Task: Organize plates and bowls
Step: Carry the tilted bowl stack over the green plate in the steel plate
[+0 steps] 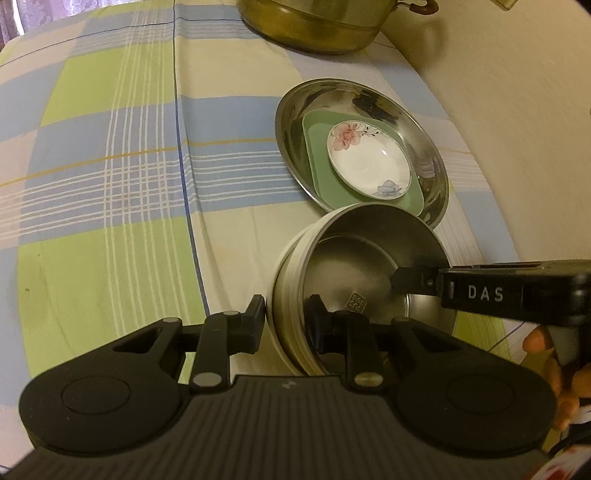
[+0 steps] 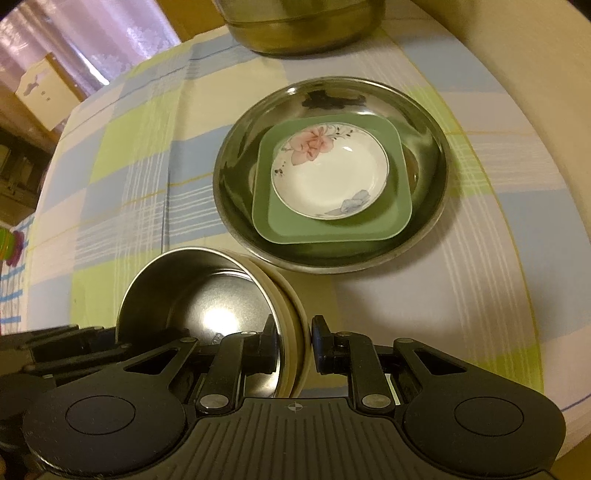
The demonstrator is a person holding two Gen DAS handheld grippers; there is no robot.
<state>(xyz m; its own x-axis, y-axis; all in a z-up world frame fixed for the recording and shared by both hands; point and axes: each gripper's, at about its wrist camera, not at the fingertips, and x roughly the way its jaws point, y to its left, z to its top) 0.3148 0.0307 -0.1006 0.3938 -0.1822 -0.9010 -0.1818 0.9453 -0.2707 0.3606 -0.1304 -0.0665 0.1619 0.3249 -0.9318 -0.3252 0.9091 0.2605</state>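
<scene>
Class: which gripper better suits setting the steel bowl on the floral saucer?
Probably right: both clamp the steel bowl, but the floral saucer lies straight ahead of the right gripper, off to the left gripper's side.

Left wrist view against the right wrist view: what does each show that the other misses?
Only the left wrist view shows the pot's handle and the DAS lettering on the right hand-held gripper. Only the right wrist view shows the curtain and a cardboard box. Both show the steel bowl gripped at its rim from both sides, the left hand-held gripper, and the floral dish on the green plate in the steel plate.
</scene>
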